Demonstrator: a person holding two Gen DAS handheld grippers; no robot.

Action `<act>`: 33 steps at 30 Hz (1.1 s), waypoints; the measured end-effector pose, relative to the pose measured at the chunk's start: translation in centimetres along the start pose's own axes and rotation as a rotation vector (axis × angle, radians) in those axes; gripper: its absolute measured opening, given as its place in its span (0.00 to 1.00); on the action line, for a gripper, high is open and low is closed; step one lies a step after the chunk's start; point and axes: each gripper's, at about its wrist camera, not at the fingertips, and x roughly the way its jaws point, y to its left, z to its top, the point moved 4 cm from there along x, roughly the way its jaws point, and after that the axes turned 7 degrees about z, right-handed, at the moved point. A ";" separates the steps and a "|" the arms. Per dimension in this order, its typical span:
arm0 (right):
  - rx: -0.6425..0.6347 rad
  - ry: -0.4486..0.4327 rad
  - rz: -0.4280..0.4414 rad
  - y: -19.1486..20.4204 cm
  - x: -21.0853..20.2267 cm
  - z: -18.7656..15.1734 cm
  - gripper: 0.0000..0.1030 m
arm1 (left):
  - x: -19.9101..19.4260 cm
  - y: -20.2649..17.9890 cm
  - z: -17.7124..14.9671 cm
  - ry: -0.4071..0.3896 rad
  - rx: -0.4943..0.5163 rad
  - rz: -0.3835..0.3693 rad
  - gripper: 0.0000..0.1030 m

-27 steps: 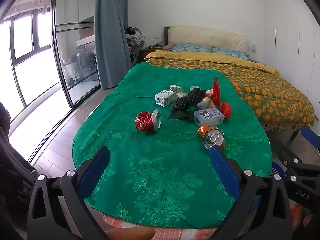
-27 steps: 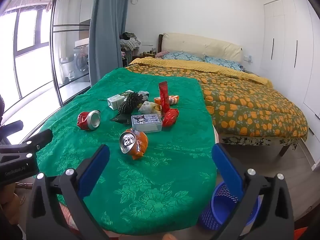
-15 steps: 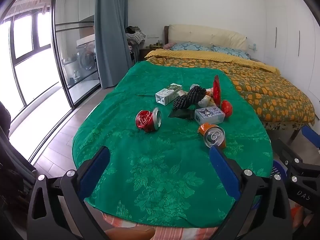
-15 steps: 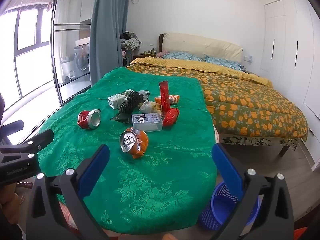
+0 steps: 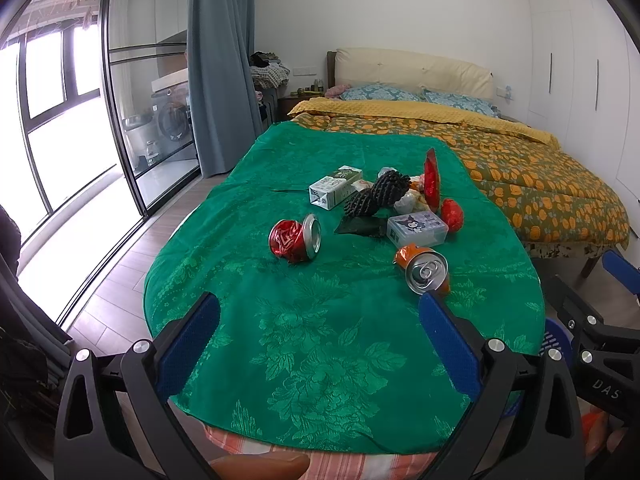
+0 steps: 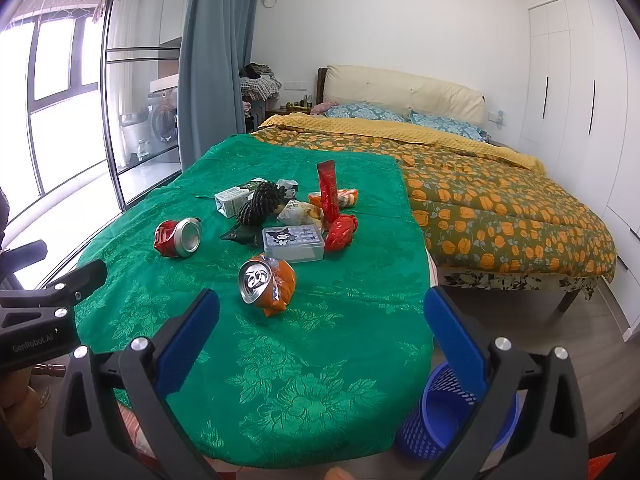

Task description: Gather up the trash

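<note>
Both my grippers hang over the near edge of the table (image 5: pixel 224 264), tilted down at it, and both sets of fingers are spread wide with nothing between them: left gripper (image 5: pixel 318 330), right gripper (image 6: pixel 322 326). Nothing has been picked up yet, as far as I can judge.

The trash lies in a loose heap toward the middle of the green cloth. Nearest me is the orange can (image 6: pixel 267 283), crushed, mouth facing me; further left lies the red can (image 5: pixel 295 239), also crushed. Behind them sit a clear box (image 6: pixel 293 243), a carton (image 5: pixel 335 187), a black spiky thing (image 5: pixel 378 193), a red tube (image 6: pixel 328 194) standing upright, a red wrapper (image 6: pixel 341 233) and some crumpled packets I cannot sort out. The blue bin (image 6: pixel 452 412) stands on the floor just off the table's right corner, partly hidden behind my right finger.

What worries me:
- The cans are dented and round (they may squirt sideways if I close off-centre) and could roll off the edge.
- The cloth may bunch or drag if a fingertip digs in, pulling the heap along.
- The tube looks ready to topple if I brush its neighbours.
- The bin sits low and half out of sight, so a careless drop may miss it.
</note>
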 end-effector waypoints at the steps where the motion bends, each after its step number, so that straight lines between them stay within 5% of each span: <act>1: 0.000 0.000 -0.001 0.0 0.0 0.0 0.96 | 0.0 0.0 0.0 0.000 0.000 0.001 0.96; 33: 0.000 0.000 0.000 -0.2 0.0 -0.1 0.96 | 0.0 0.0 0.1 0.000 0.002 0.003 0.96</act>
